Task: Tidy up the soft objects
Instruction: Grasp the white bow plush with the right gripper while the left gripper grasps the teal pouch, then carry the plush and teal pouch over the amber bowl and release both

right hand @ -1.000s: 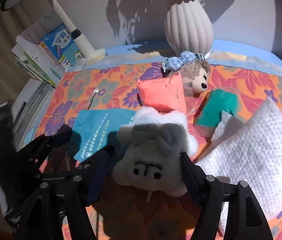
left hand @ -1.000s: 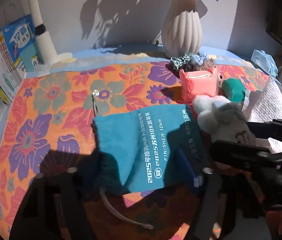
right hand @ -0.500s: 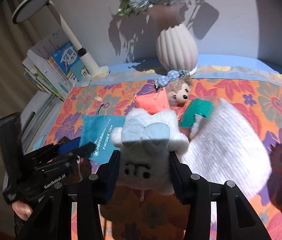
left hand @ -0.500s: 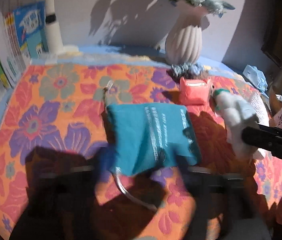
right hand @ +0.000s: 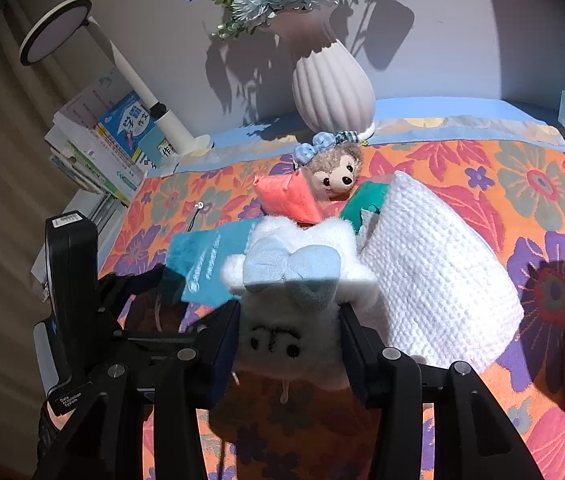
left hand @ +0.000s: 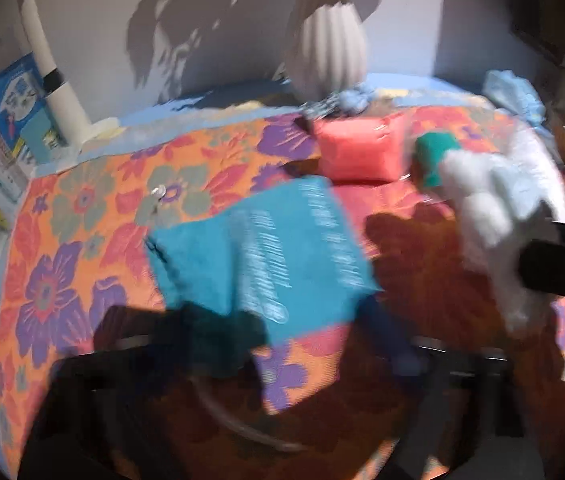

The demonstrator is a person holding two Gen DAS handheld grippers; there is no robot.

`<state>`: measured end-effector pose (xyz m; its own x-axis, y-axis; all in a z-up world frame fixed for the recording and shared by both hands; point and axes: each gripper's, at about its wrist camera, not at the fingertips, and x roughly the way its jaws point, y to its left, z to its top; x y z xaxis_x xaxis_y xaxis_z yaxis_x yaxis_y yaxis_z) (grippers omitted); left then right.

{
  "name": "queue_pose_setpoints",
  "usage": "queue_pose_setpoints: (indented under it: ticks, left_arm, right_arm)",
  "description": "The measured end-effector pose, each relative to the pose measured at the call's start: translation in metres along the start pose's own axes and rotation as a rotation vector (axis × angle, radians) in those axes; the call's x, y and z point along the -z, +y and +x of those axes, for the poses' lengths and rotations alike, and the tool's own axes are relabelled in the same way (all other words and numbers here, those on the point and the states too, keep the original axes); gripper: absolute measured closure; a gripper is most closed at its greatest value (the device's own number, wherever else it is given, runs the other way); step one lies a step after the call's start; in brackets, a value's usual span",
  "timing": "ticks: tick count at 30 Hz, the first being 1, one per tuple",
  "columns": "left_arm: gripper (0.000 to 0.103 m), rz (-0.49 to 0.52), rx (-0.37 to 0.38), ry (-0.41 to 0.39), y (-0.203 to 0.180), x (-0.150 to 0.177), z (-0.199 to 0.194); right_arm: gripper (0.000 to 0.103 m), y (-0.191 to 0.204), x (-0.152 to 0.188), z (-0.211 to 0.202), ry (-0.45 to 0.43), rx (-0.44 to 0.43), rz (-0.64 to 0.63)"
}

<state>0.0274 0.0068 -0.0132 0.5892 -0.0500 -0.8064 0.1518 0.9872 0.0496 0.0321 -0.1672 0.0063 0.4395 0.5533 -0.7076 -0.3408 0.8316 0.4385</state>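
Floral tabletop (right hand: 522,168): white plush (right hand: 294,280) is clamped in right gripper (right hand: 288,340) jaws, lifted for bagging; left gripper (left hand: 282,344) jaws, just closing, are clamped on teal pouch (left hand: 266,244) mouth.

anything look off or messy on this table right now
Nothing is spilled or damaged. The white plush toy hangs upside down, squeezed in the right tool, face towards the camera. The teal drawstring bag lies rumpled on the flowered cloth, one corner between the left tool's closing jaws. The left view is blurred.
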Motion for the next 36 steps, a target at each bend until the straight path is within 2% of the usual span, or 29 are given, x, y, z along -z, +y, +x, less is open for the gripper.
queue_pose_setpoints:
  ticks: [2, 3, 7, 14, 18, 26, 36]
  left_arm:
    - [0.092, 0.001, -0.037, -0.024, 0.000, -0.001, -0.004]
    - [0.092, -0.003, -0.068, -0.030, 0.000, -0.001, -0.006]
    - [0.093, -0.098, 0.047, -0.110, 0.017, 0.001, -0.028]
    - [0.093, -0.170, 0.113, -0.184, 0.029, 0.004, -0.068]
    - [0.093, -0.163, 0.142, -0.225, 0.022, 0.006, -0.092]
    - [0.093, -0.041, 0.212, -0.275, -0.043, 0.007, -0.127]
    - [0.093, 0.098, 0.358, -0.343, -0.132, 0.009, -0.167]
  right_arm:
    - [0.057, 0.000, 0.001, -0.002, -0.008, 0.003, -0.004]
    - [0.057, 0.000, 0.001, -0.003, -0.013, 0.003, -0.005]
    - [0.057, 0.002, 0.005, -0.012, -0.031, -0.004, -0.013]
    - [0.057, 0.007, 0.014, -0.035, -0.061, -0.012, -0.017]
    - [0.057, 0.009, 0.023, -0.057, -0.087, -0.010, -0.017]
    - [0.057, -0.002, 0.042, -0.105, -0.107, 0.031, 0.013]
    - [0.057, -0.039, 0.075, -0.199, -0.223, 0.142, 0.076]
